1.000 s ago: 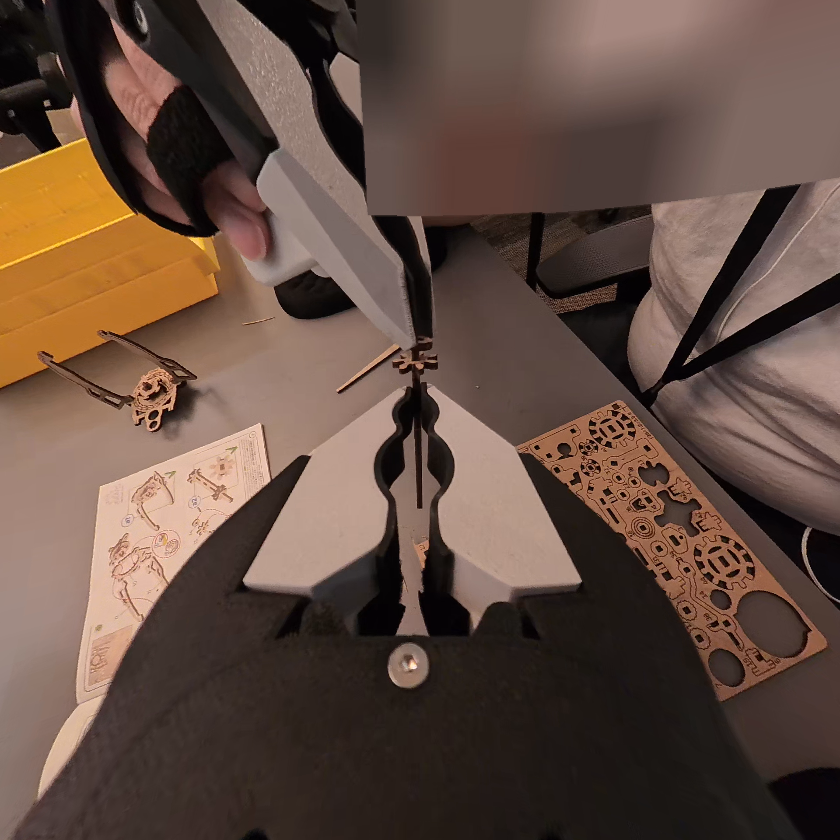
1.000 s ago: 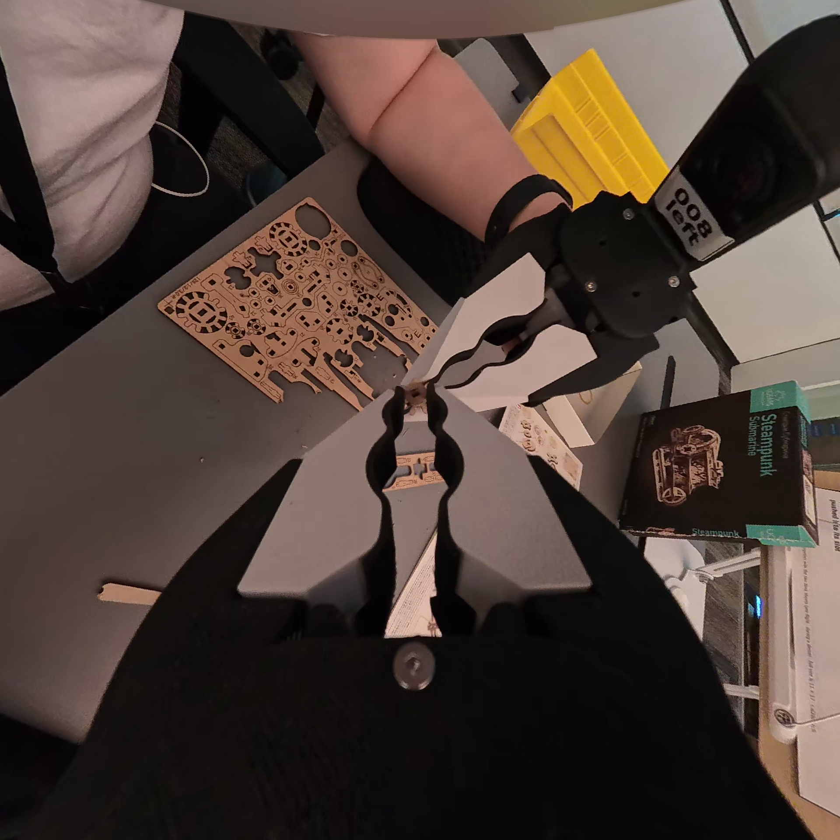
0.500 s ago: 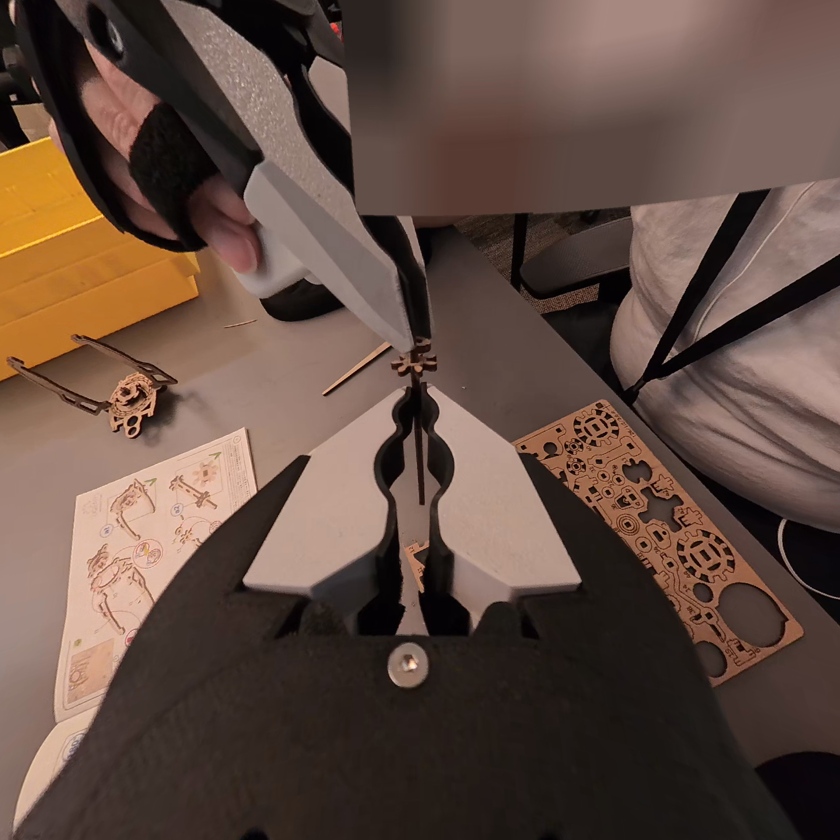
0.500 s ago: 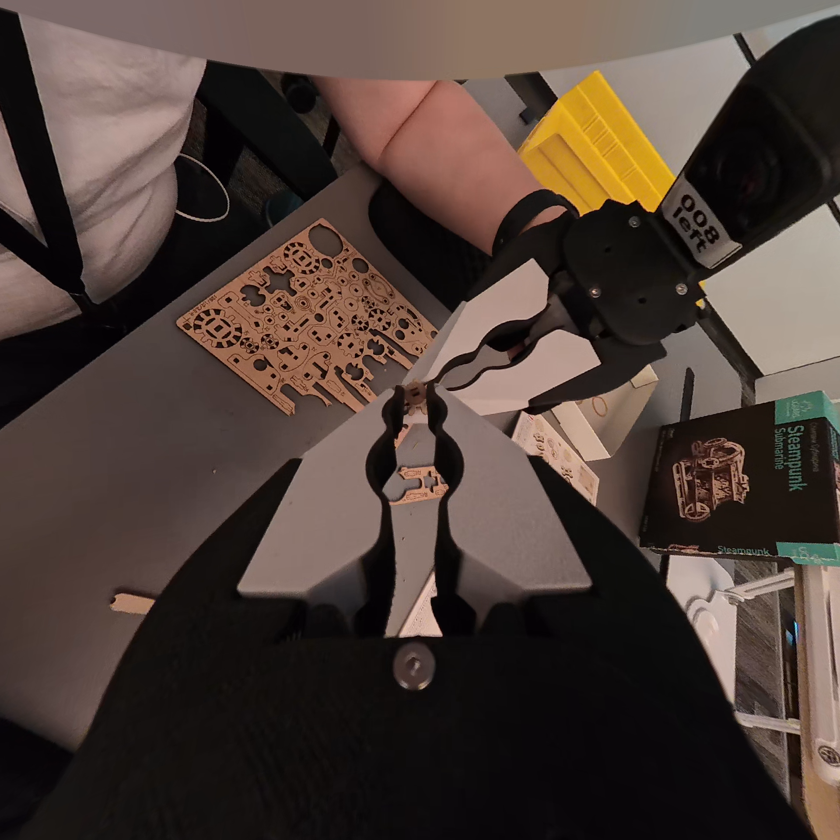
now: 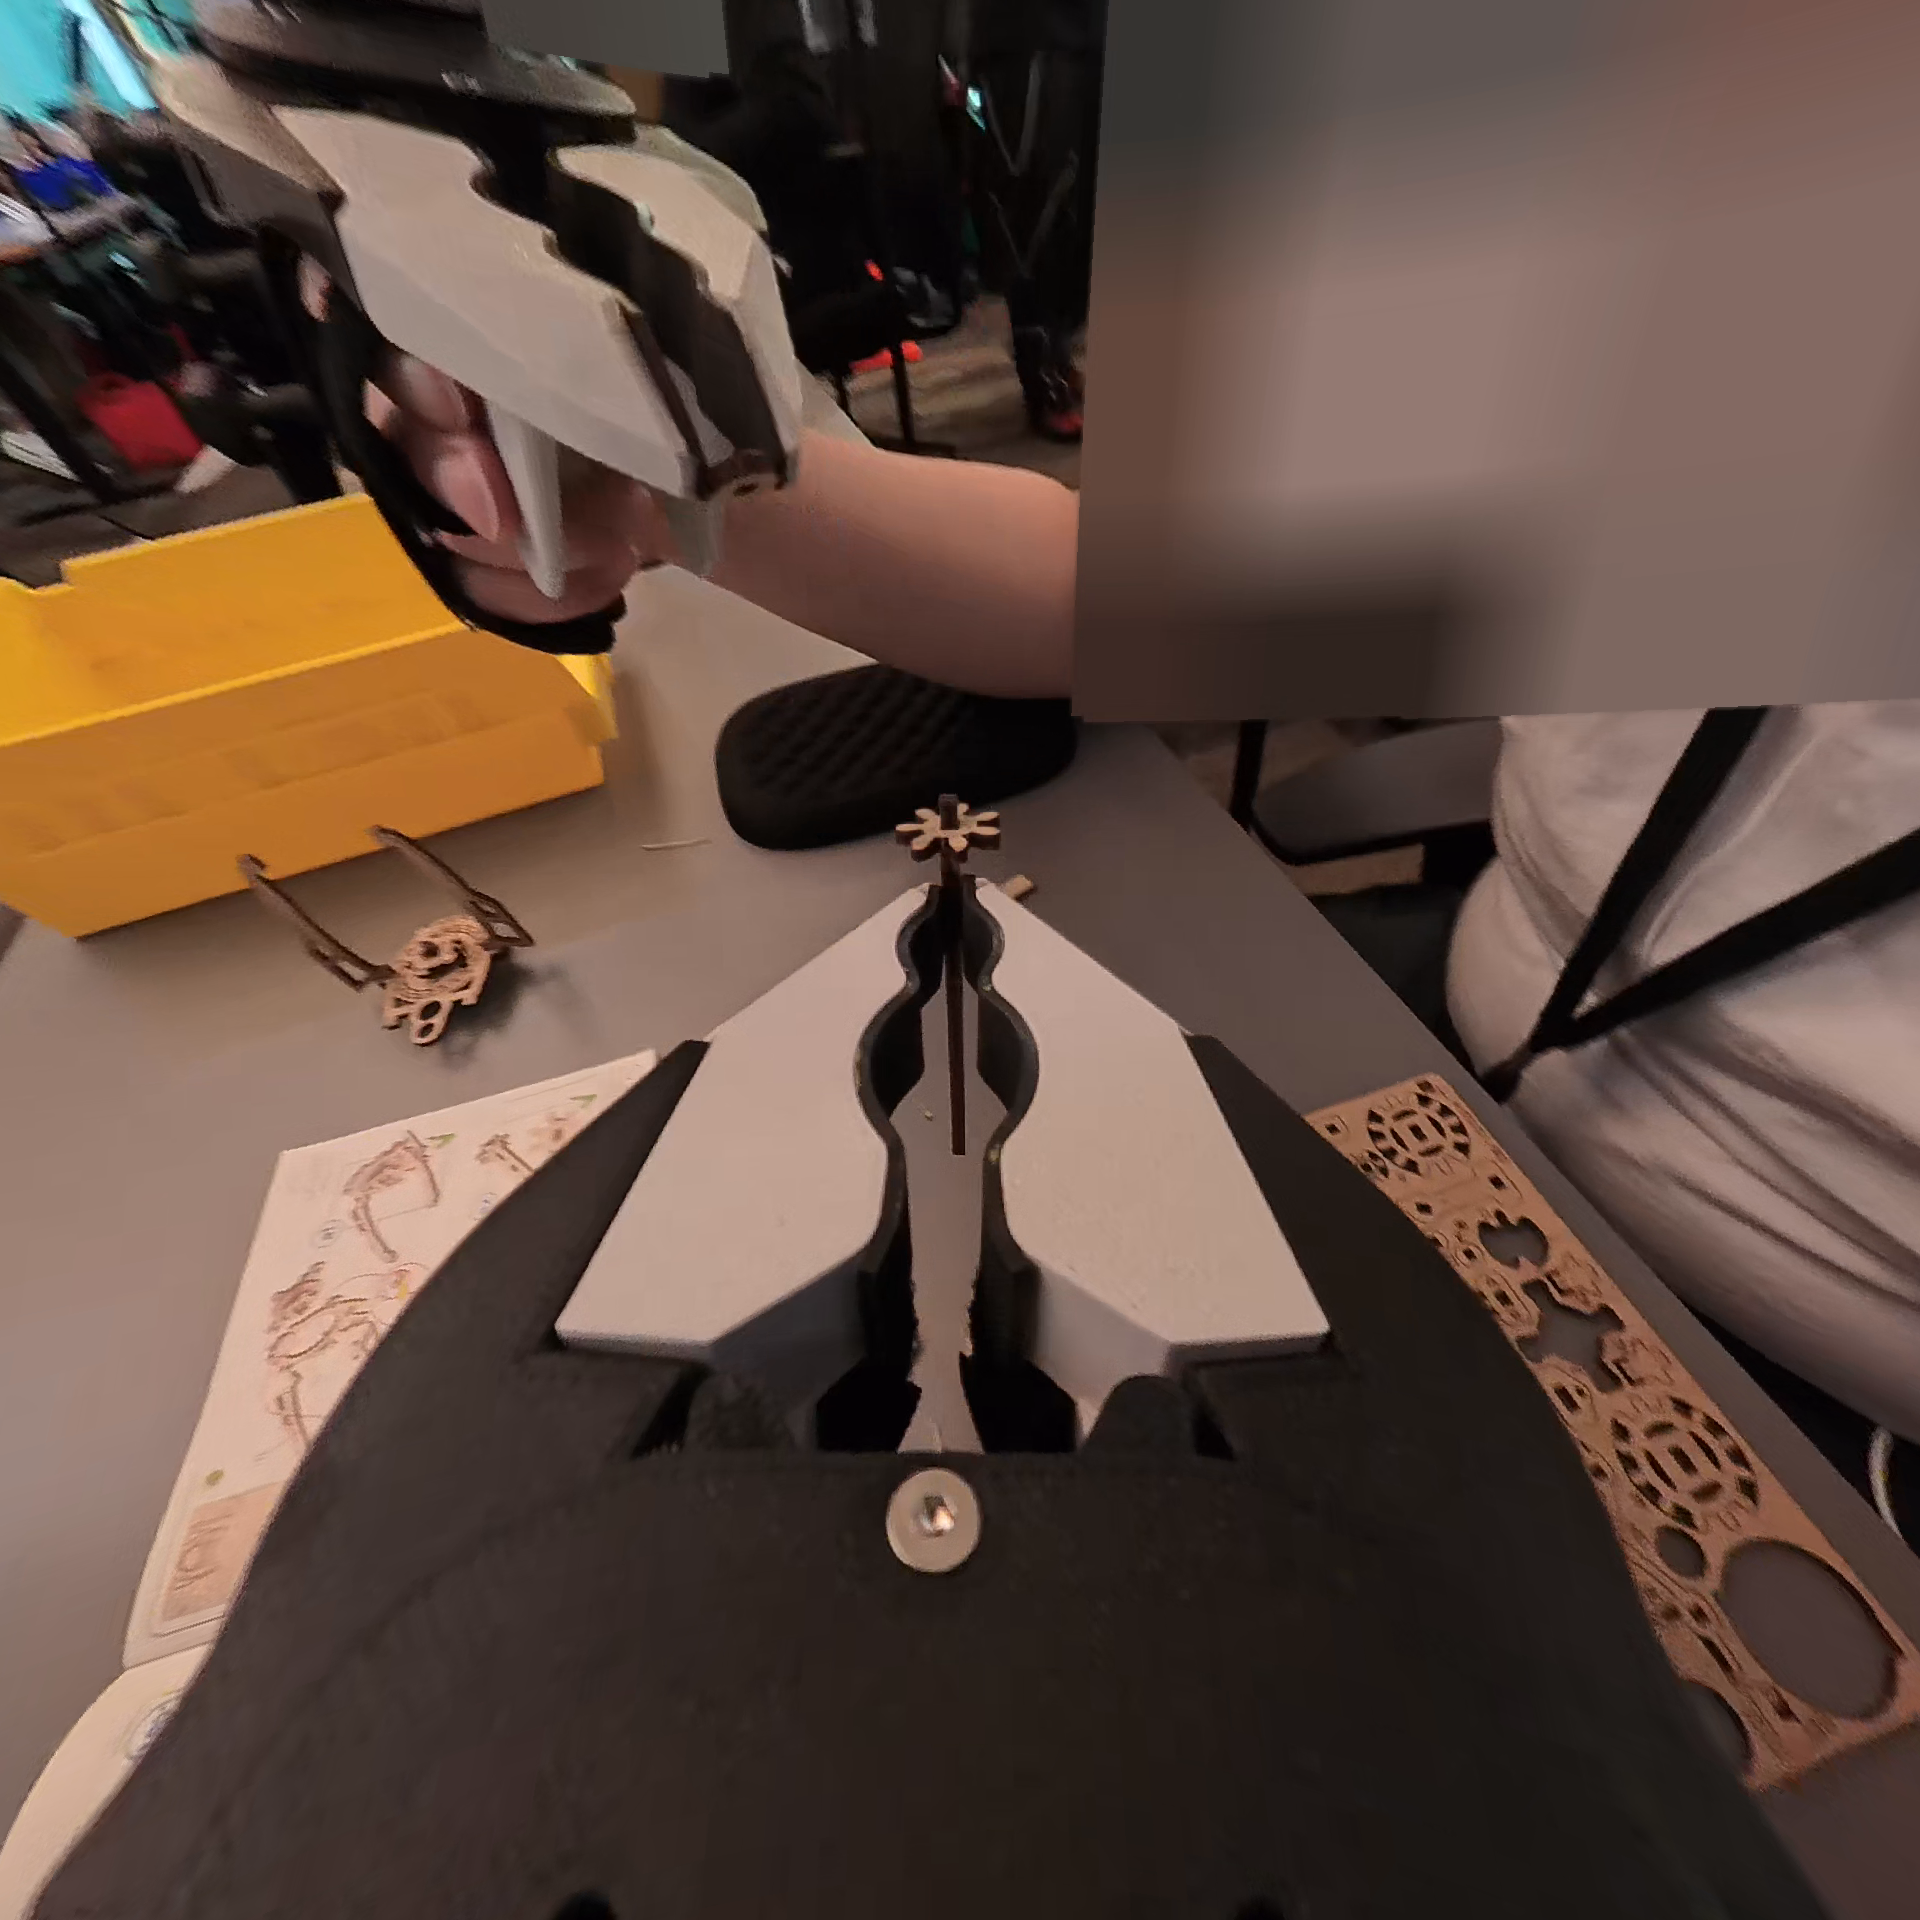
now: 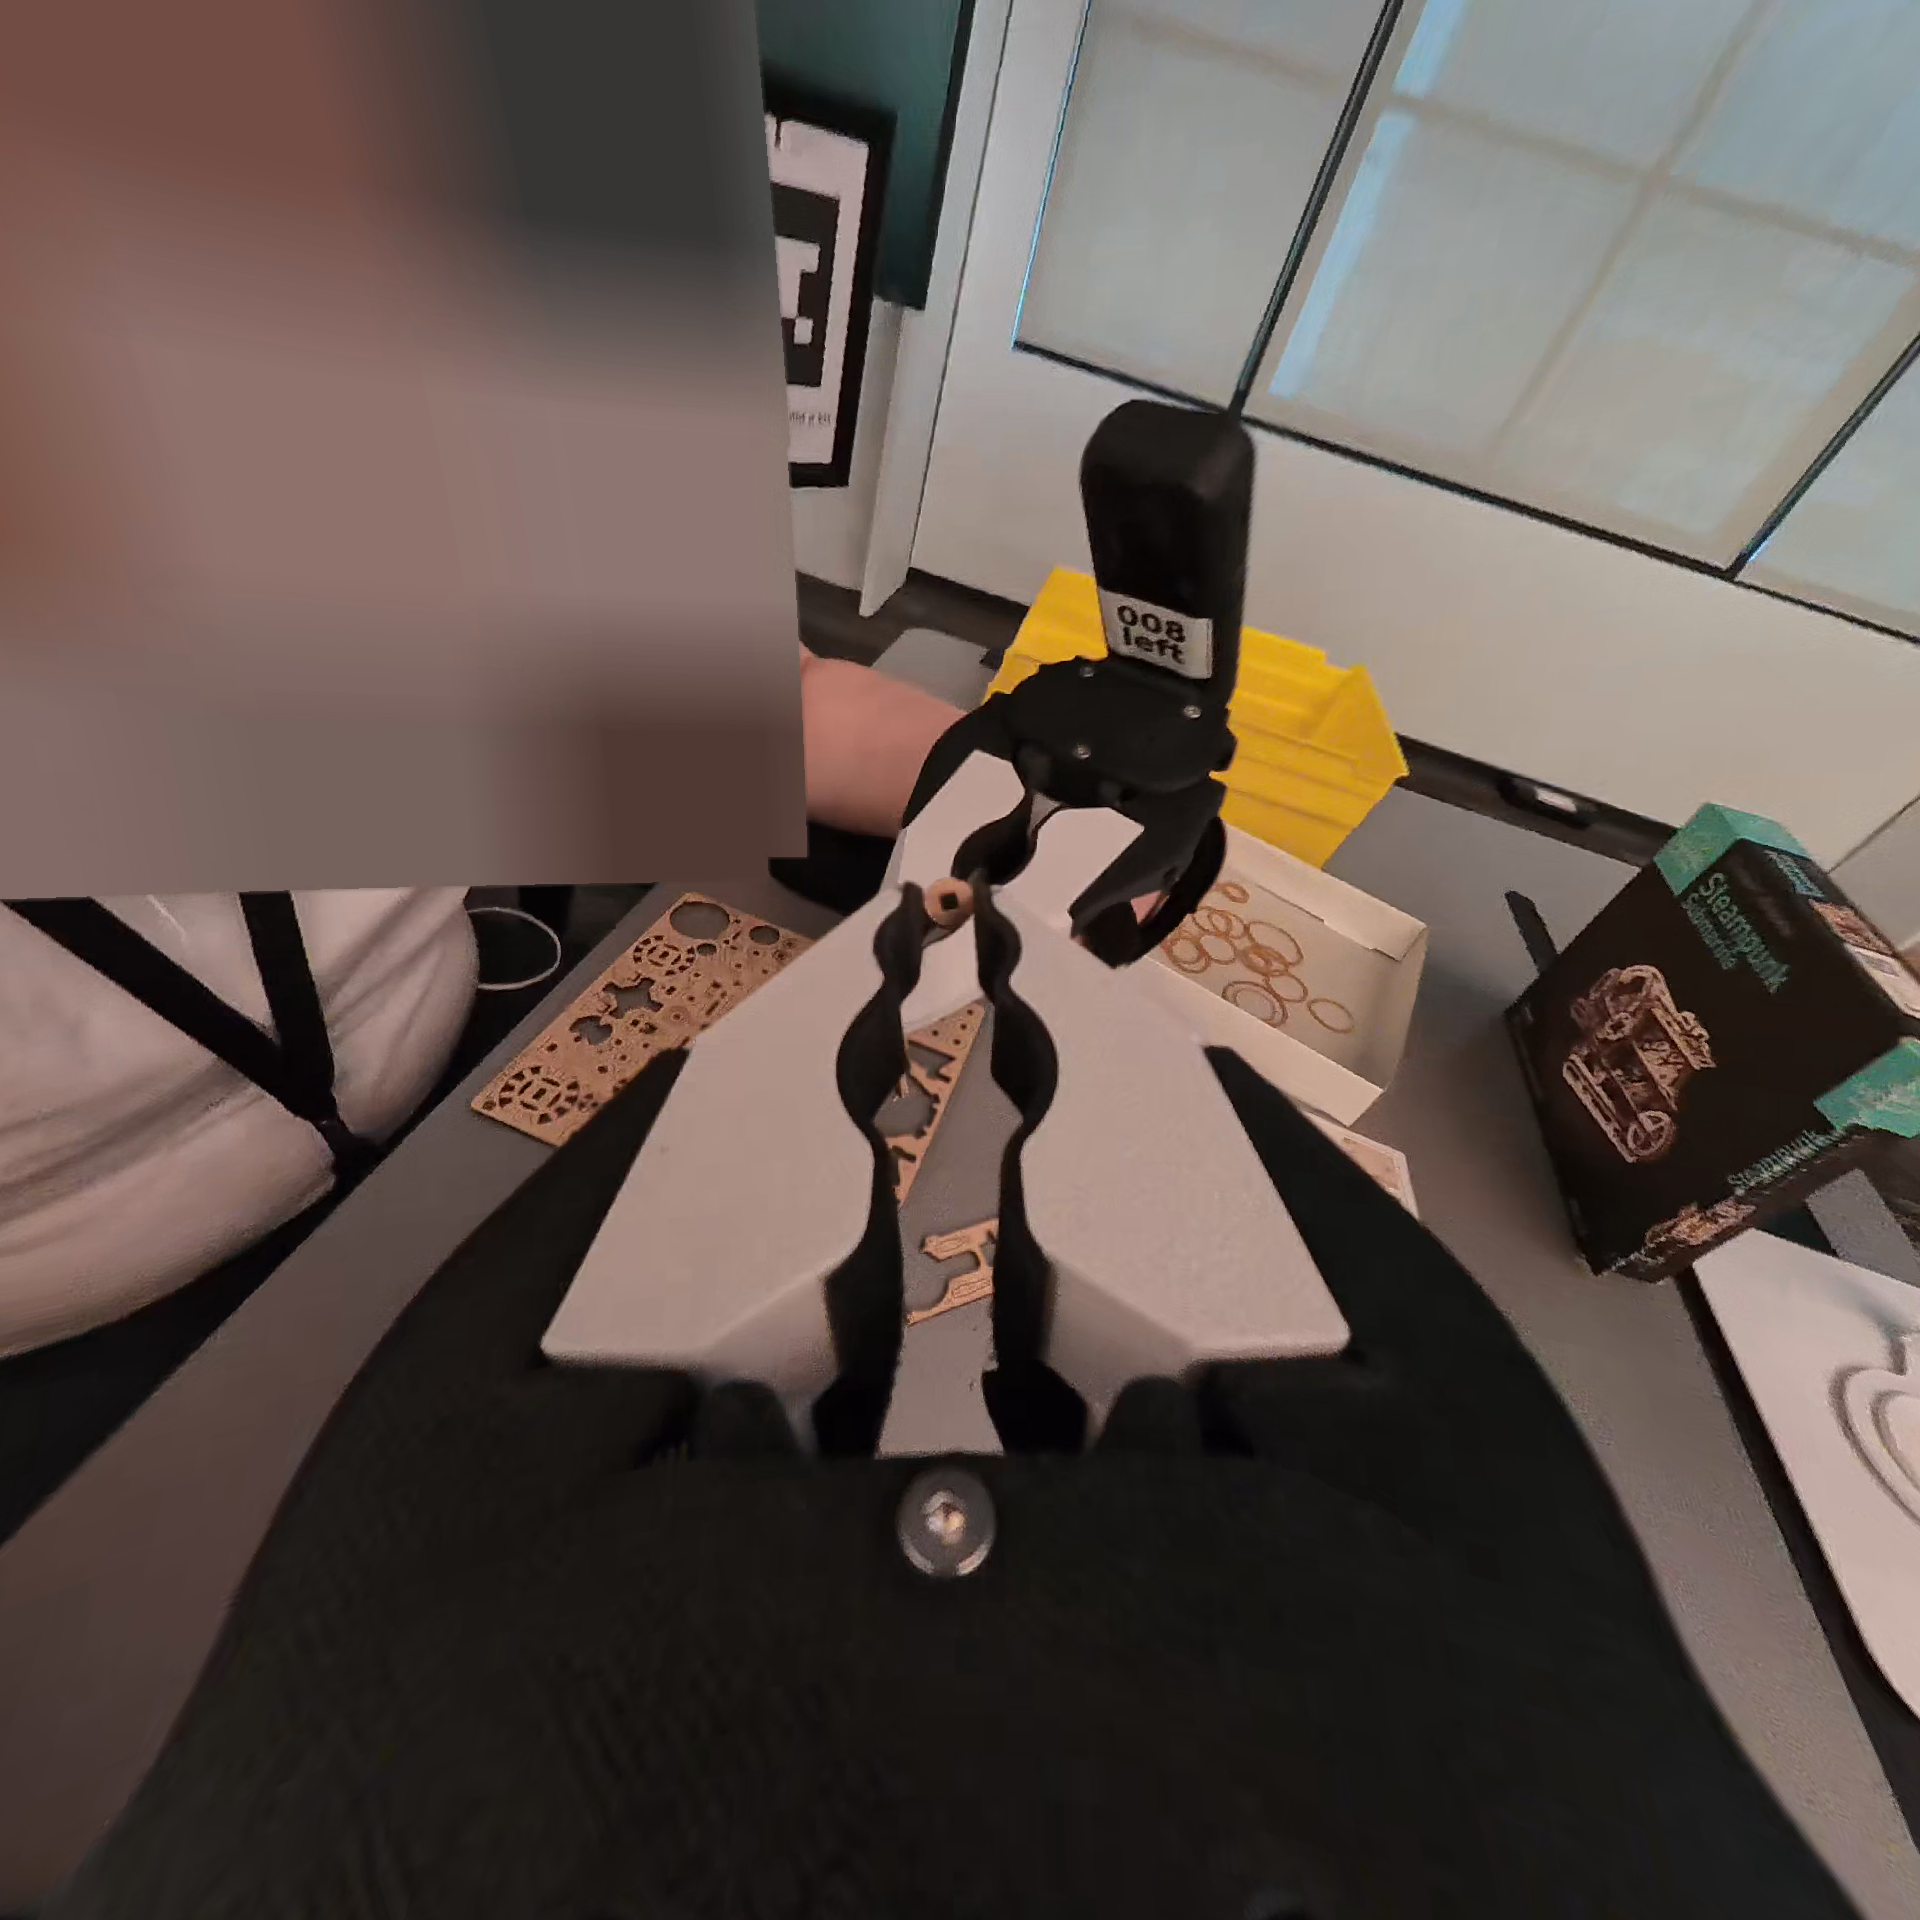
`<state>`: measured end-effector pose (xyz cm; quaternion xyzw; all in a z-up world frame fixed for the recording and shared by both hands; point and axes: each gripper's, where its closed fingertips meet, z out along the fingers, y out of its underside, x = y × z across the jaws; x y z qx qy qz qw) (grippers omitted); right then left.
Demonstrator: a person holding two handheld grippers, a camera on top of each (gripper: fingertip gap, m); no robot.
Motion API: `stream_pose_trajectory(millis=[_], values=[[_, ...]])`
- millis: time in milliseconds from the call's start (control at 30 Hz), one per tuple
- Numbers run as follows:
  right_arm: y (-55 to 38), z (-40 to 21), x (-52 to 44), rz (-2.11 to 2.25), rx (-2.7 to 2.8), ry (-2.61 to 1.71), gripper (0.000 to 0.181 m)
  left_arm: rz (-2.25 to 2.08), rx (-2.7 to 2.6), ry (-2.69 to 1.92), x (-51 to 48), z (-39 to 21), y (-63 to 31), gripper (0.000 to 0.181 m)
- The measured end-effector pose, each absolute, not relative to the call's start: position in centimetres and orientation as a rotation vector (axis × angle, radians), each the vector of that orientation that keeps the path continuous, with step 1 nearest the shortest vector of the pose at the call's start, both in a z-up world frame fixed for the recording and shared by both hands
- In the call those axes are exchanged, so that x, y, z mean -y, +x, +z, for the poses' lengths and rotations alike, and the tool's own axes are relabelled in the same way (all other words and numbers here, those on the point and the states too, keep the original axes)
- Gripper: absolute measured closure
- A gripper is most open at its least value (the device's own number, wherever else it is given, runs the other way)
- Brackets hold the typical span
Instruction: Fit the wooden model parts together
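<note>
My left gripper is shut on a thin dark wooden stick that stands out past its fingertips. A small light wooden gear sits on the stick's far end. My right gripper hangs raised at the upper left, well clear of the gear. In the right wrist view its jaws stand a small way apart with nothing between them. The gear shows through that gap, at the tip of the left gripper beyond.
On the grey table are a yellow bin, a partly built wooden piece, an instruction sheet, a punched wooden sheet and a black pad. A white tray of rings and a dark box stand right. A person sits at the edge. The gap from one gripper's tips to the other's is roughly 7 cm. Both grippers' tips are roughly 30 cm from the partly built wooden piece.
My right gripper has come off the gear and lifted up and away. The gear stays on the stick in my left gripper.
</note>
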<state>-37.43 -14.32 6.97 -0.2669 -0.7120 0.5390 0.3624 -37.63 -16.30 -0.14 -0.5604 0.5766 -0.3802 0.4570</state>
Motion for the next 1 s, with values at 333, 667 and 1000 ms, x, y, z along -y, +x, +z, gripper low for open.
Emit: stream_pose_trajectory(millis=[333, 667, 1000], values=[[-38.1, 5.6, 13.5, 1.358, 1.853, -0.738, 0.173, -0.951, -1.286, -1.374, 14.7, 0.8, -38.1, 0.181], [-37.8, 6.7, 12.0, 1.296, 1.66, -0.748, 0.173, -0.791, -1.336, -1.309, 14.4, 0.2, -37.9, 0.181], [-36.6, 11.6, 9.1, 0.951, 1.676, -0.874, 0.173, -0.704, -1.303, -1.345, 11.6, 0.6, -40.4, 0.181]])
